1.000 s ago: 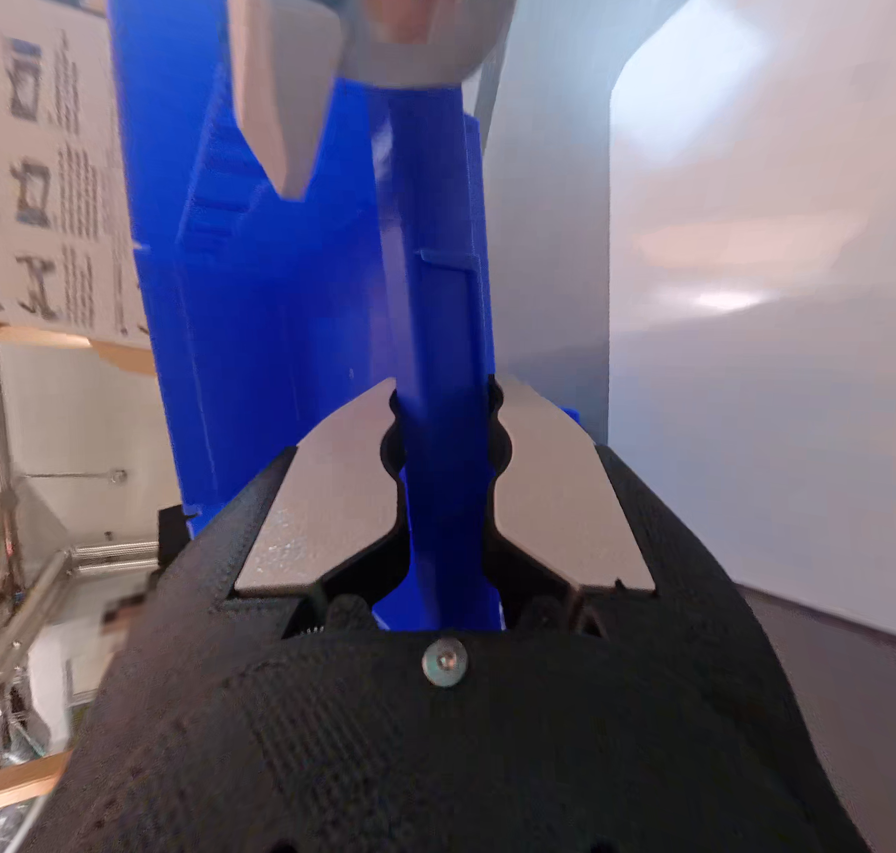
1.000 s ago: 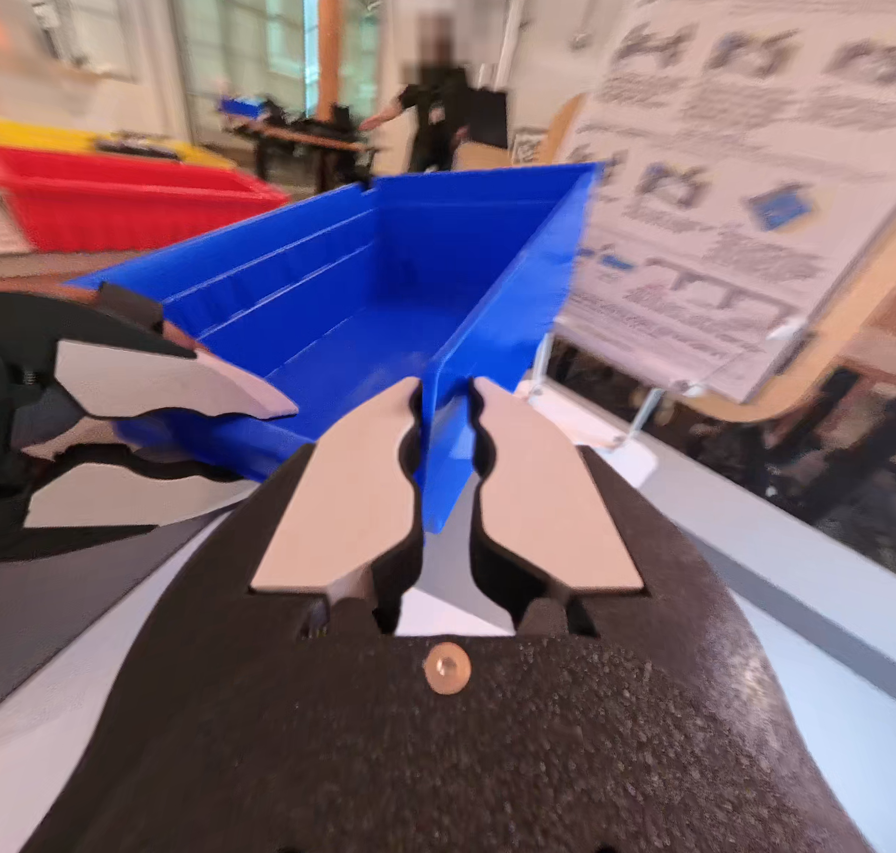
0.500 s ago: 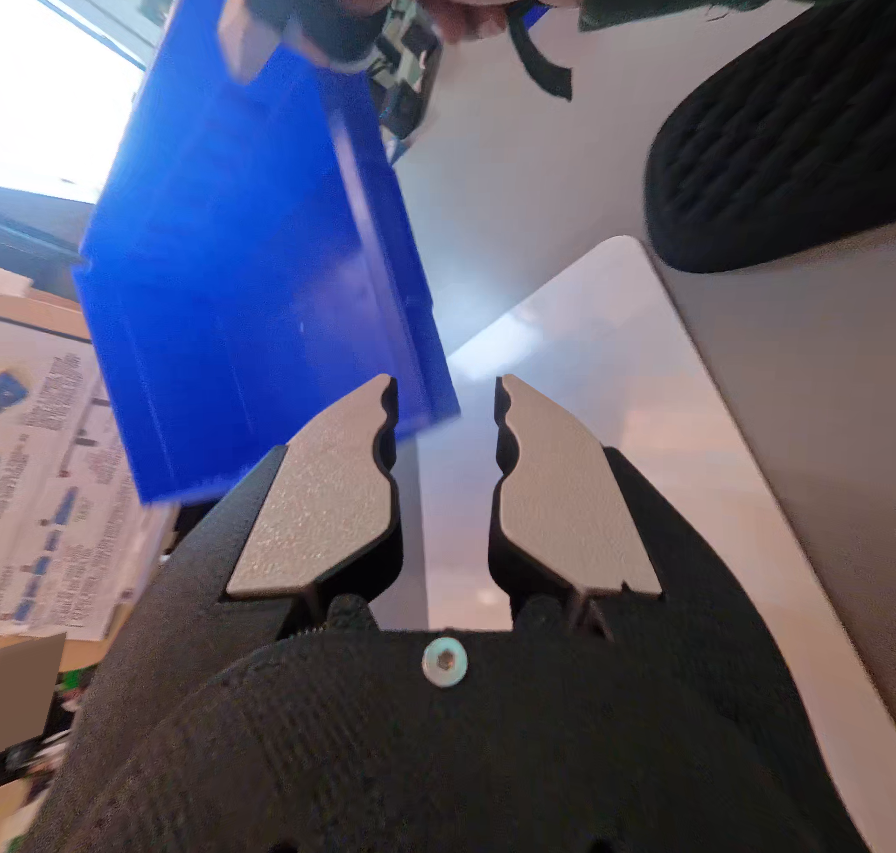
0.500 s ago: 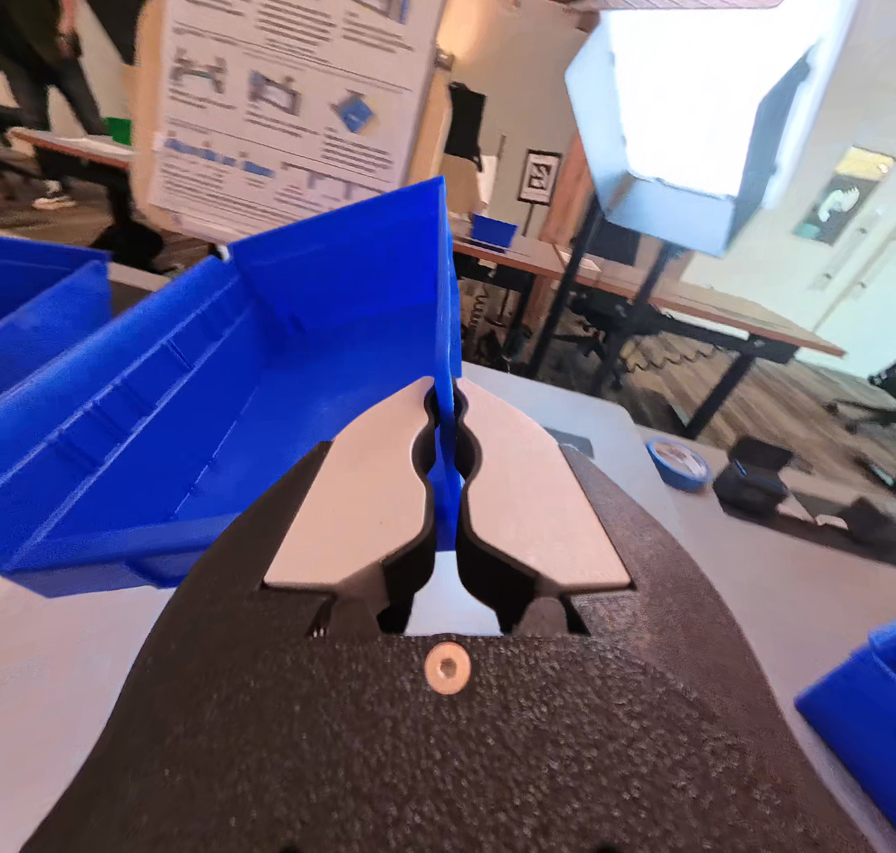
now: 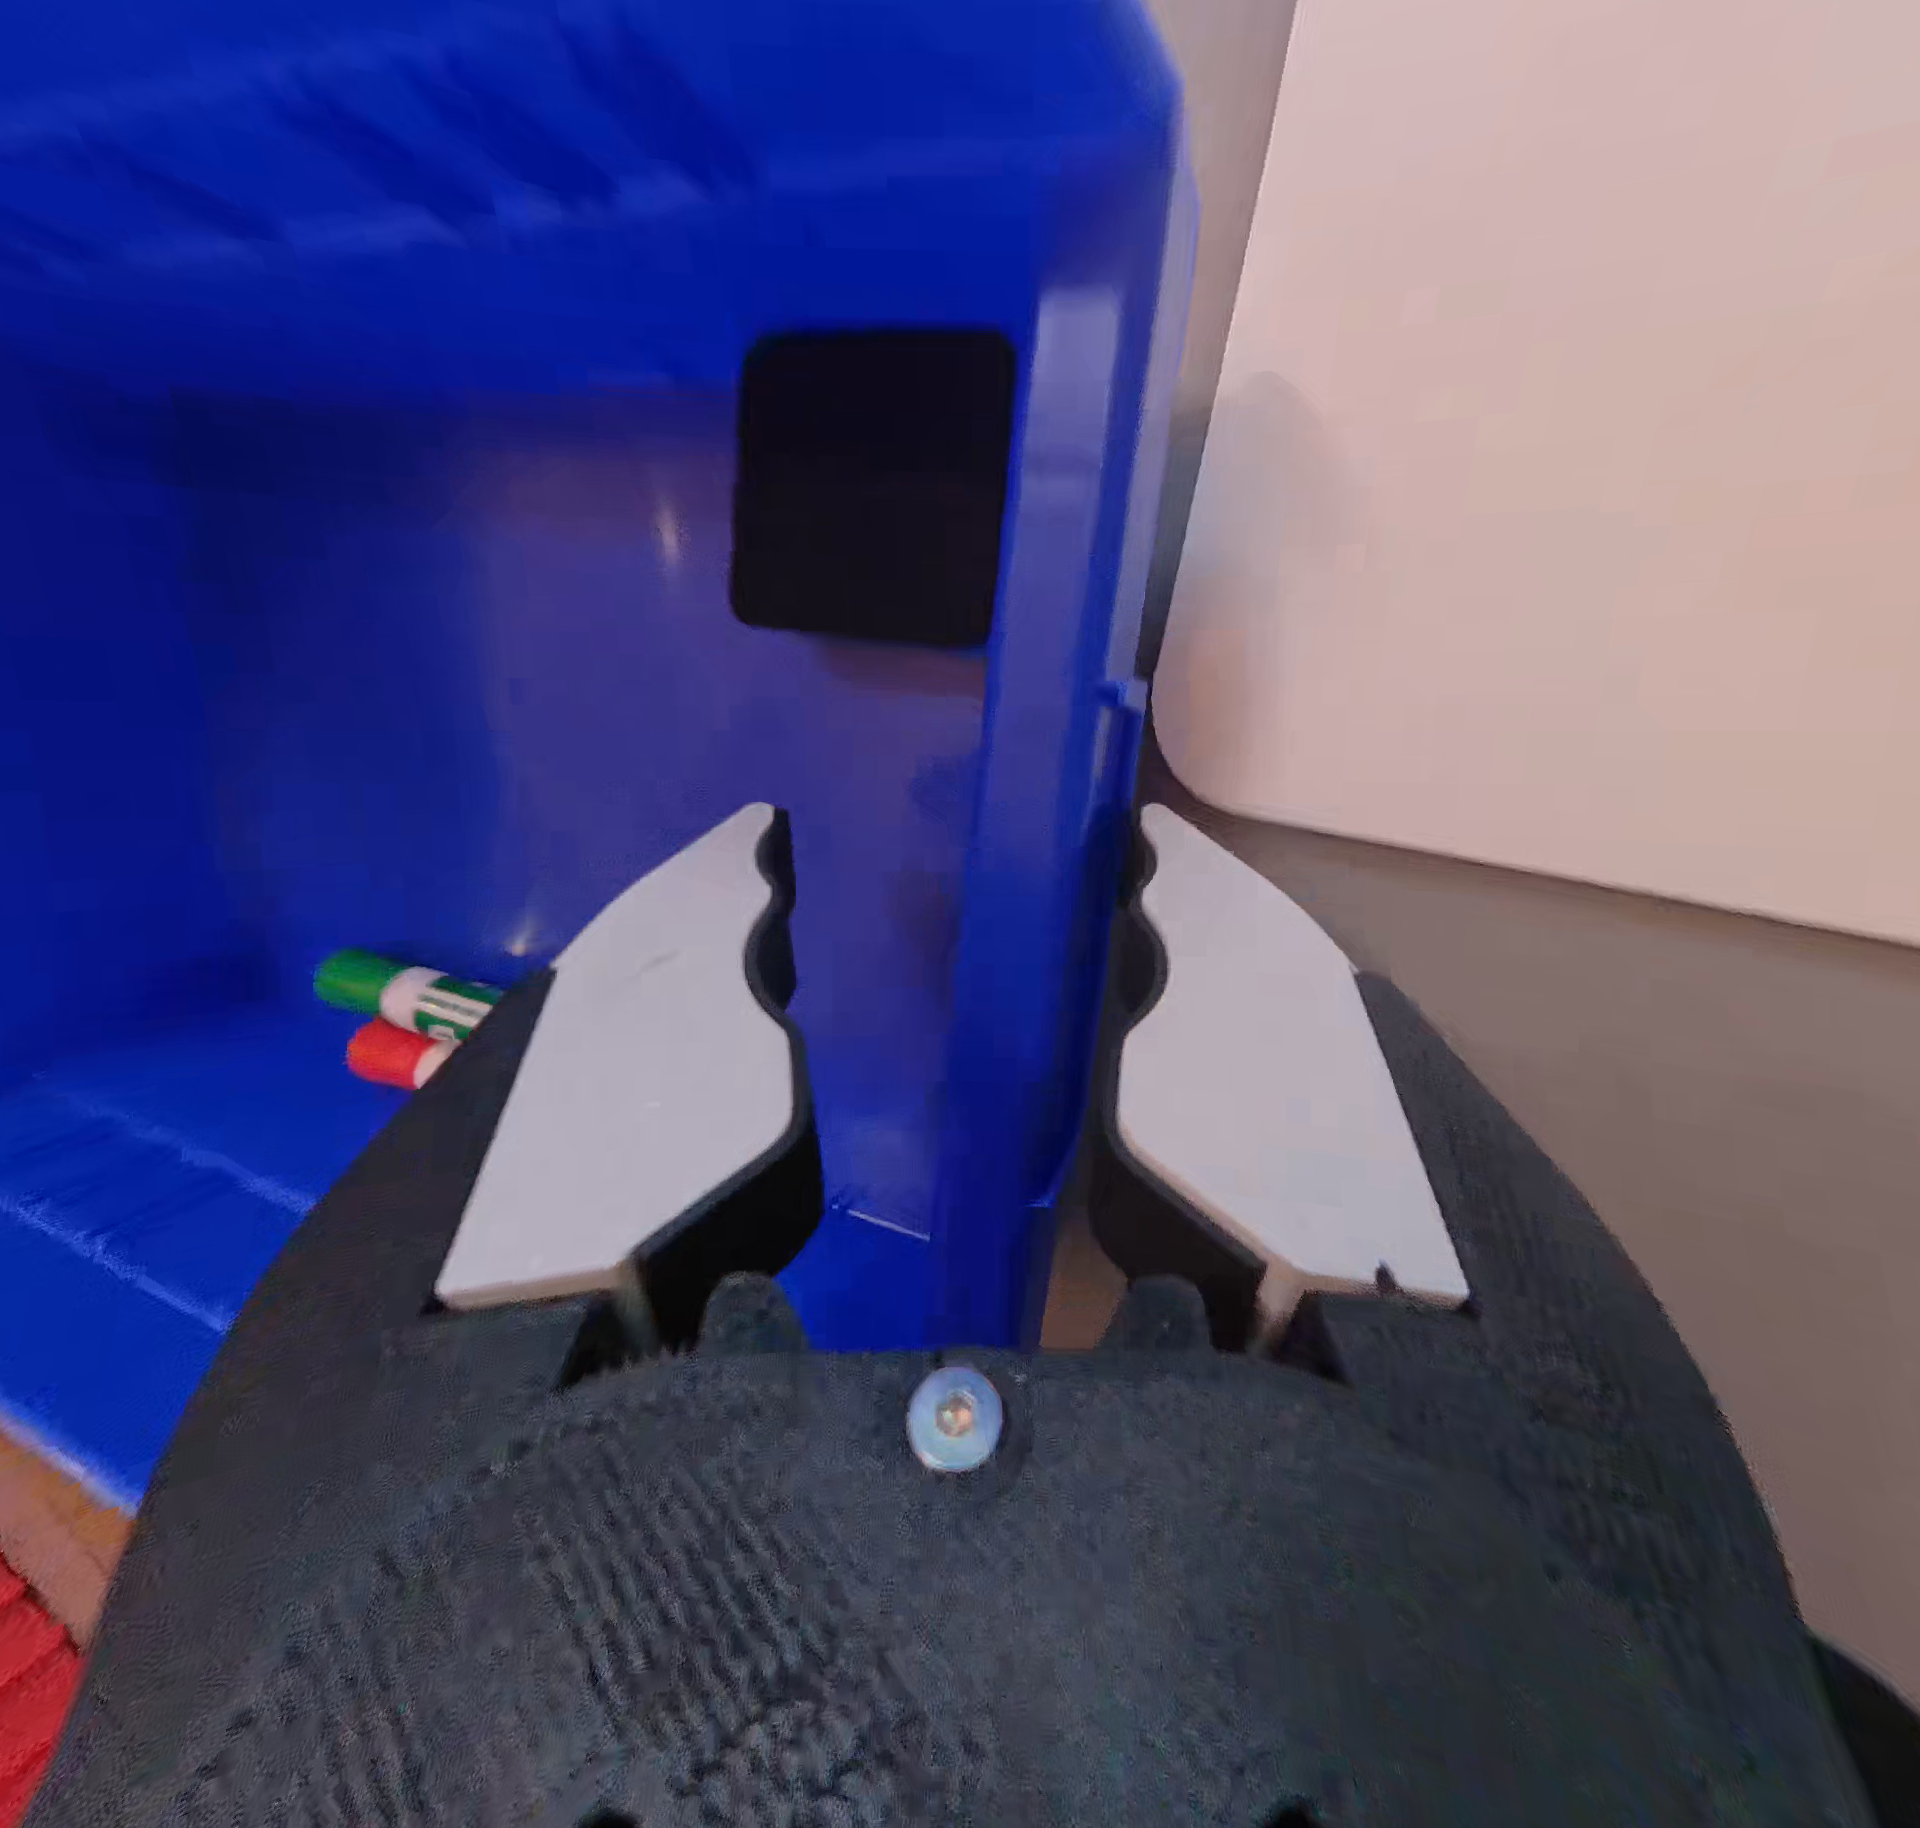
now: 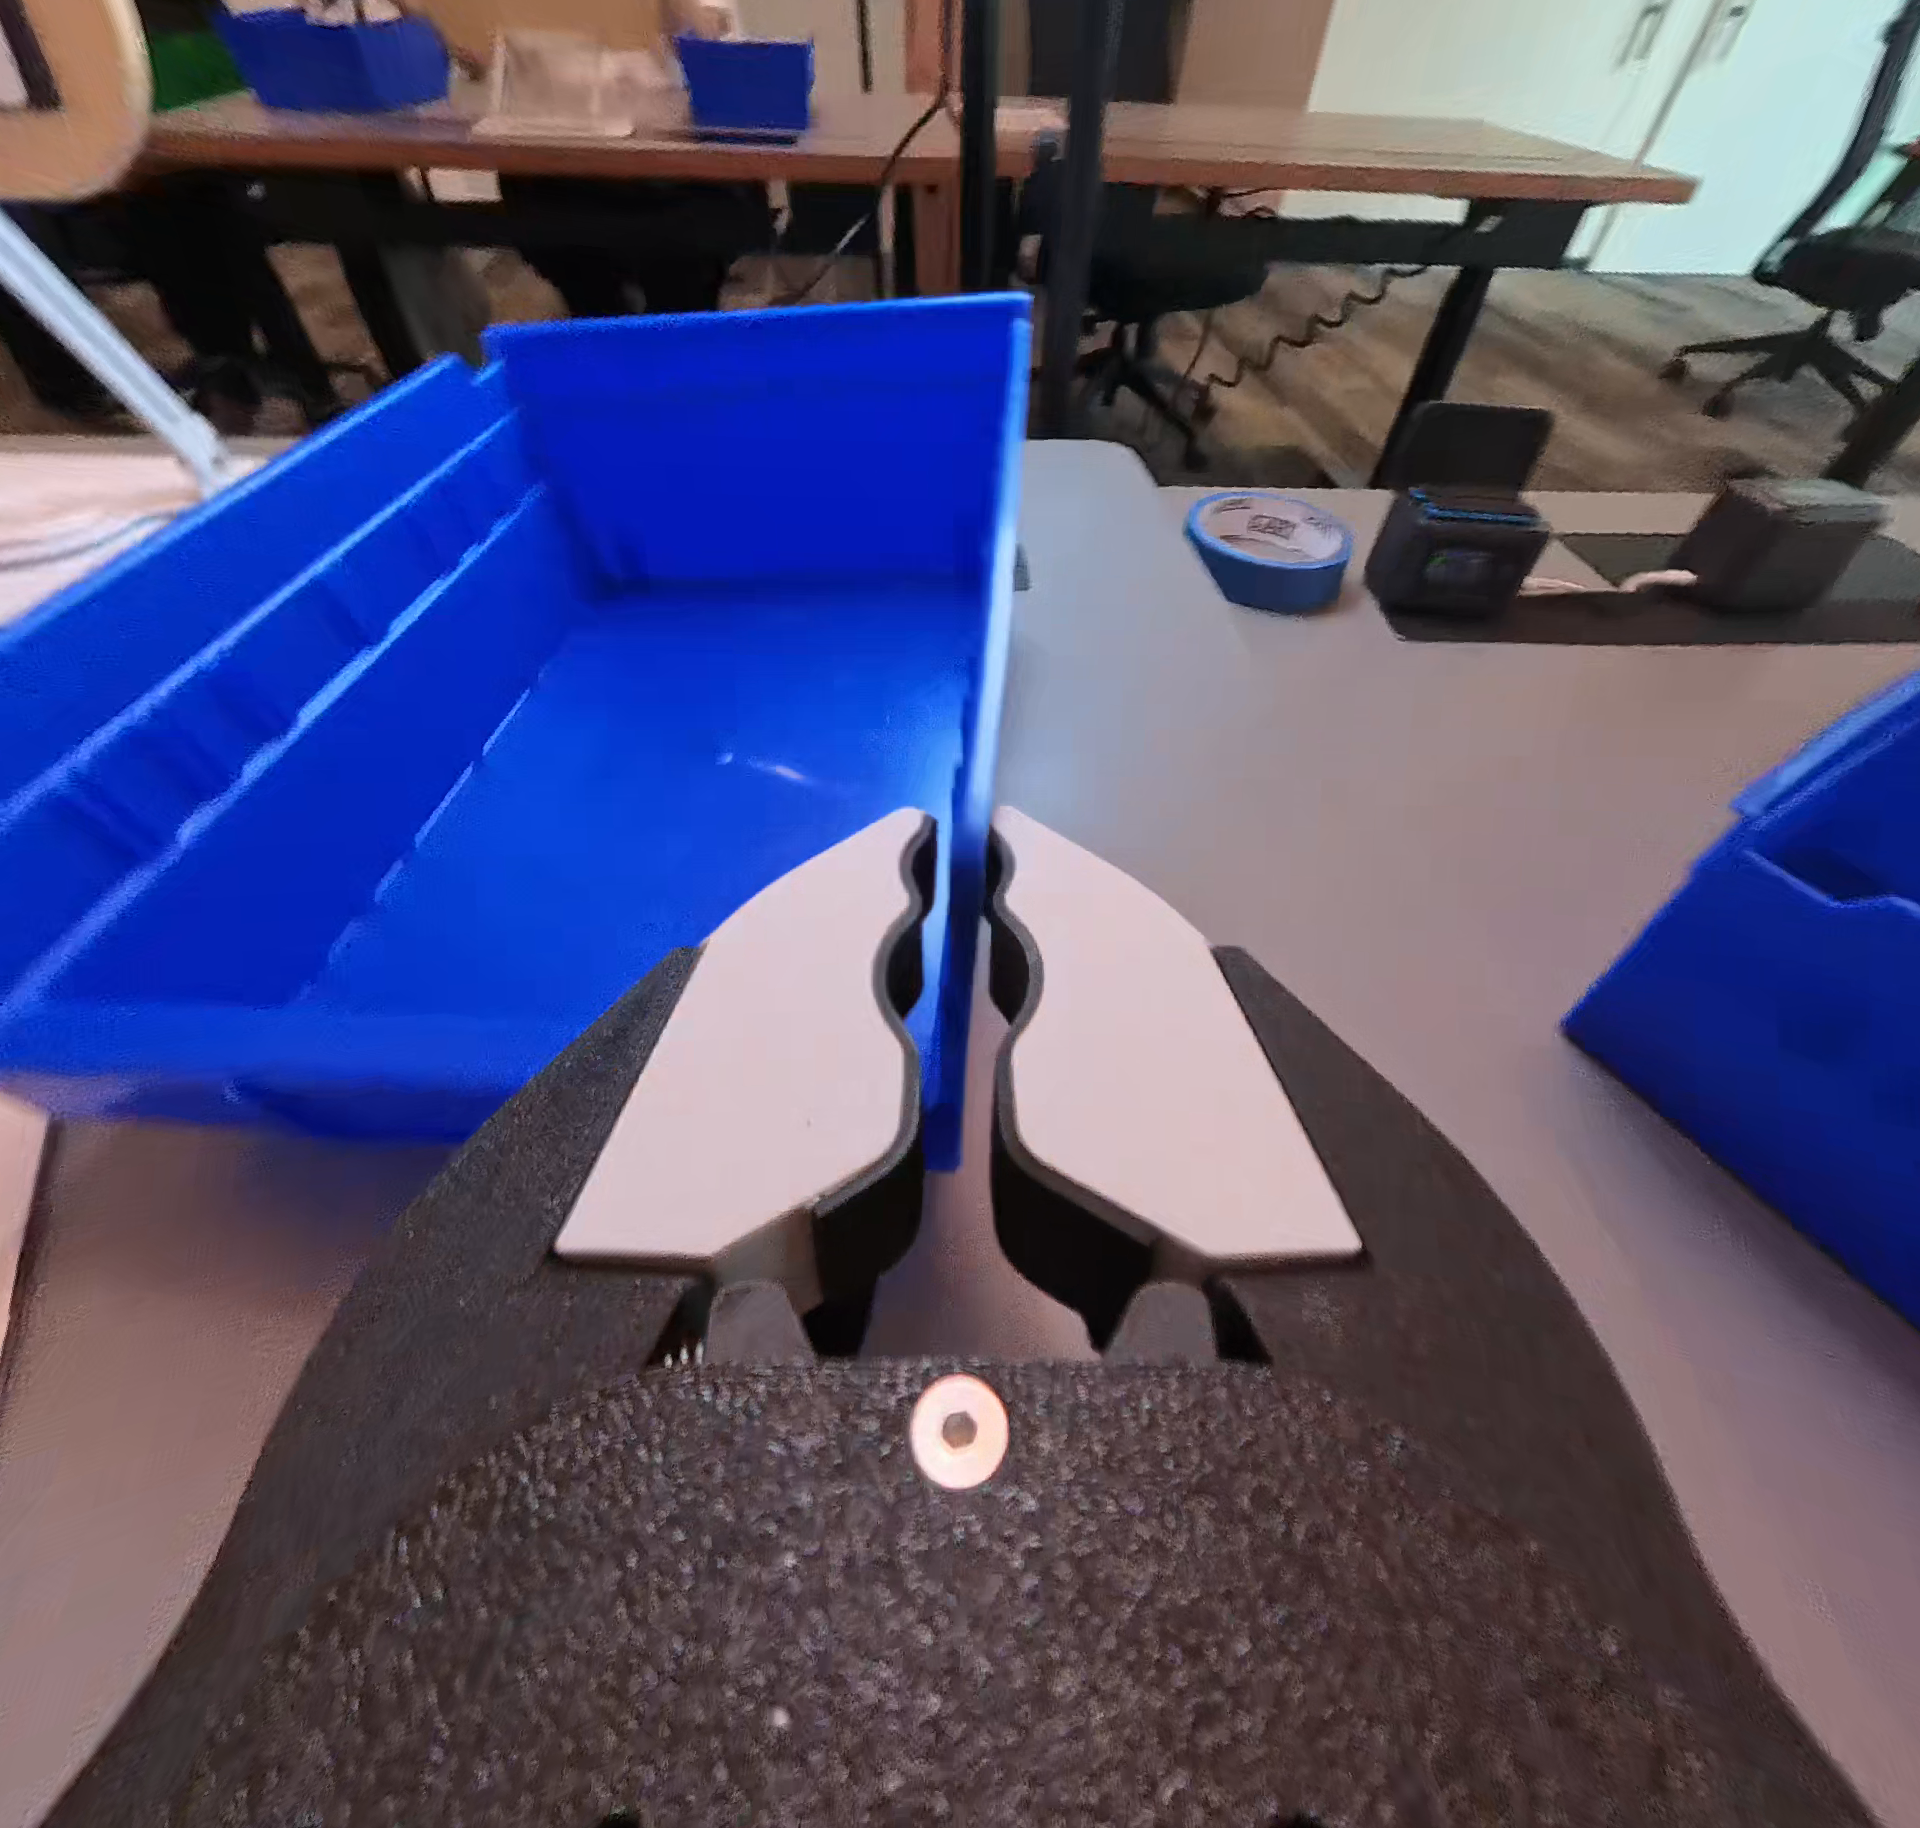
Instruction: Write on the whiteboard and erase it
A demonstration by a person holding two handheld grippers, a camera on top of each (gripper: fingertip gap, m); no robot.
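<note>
Right hand-held gripper [image 6: 961,848] is closed narrow on the side wall of an empty blue bin [image 6: 623,718], which sits on the grey desk [image 6: 1351,843] with its long axis running away from the camera. Half a second ago this bin was tilted up; now it lies level. Left hand-held gripper [image 5: 961,833] is wide open, its fingers on both sides of the wall of a second blue bin [image 5: 416,428] without pressing it; before, it was apart from any bin. Inside this bin lie a green marker [image 5: 400,989] and a red marker [image 5: 400,1051], side by side, caps pointing left, and a black eraser [image 5: 871,490]. Just right of this bin lies the whiteboard [image 5: 1558,376].
</note>
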